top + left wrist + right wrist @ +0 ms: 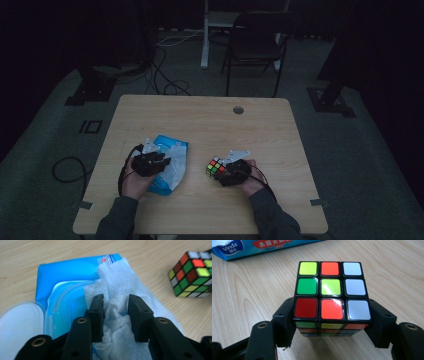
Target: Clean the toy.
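- Landmark: the blue wipes pack (pixel 167 167) on the table (pixel 260 125), lid (pixel 17 320) flipped open.
- The left gripper (pixel 115 315) sits over the pack opening with the wet wipe (pixel 117 290) bunched between its jaws. The jaws stand partly closed around the wipe; whether the pads pinch it firmly cannot be told.
- The right gripper (pixel 332 322) is clenched on the puzzle cube (pixel 331 295), which is to the right of the pack, near but apart from it.
- Step in hand, as judged: drawing 1 wipe out of the pack.
- Close fully on the bunched fold before pulling, so the sheet does not slip.
- Pull steadily and straight out from the opening; a jerk could drag the light pack or bring a 2nd sheet.
- Keep the cube clamped level, clear of the pack.
- Legible writing: "Vinda" (pixel 230 245) in white on the pack edge. Red banner Chinese text is cut off, not reliably readable.
- The small label by the opening is too small to read.
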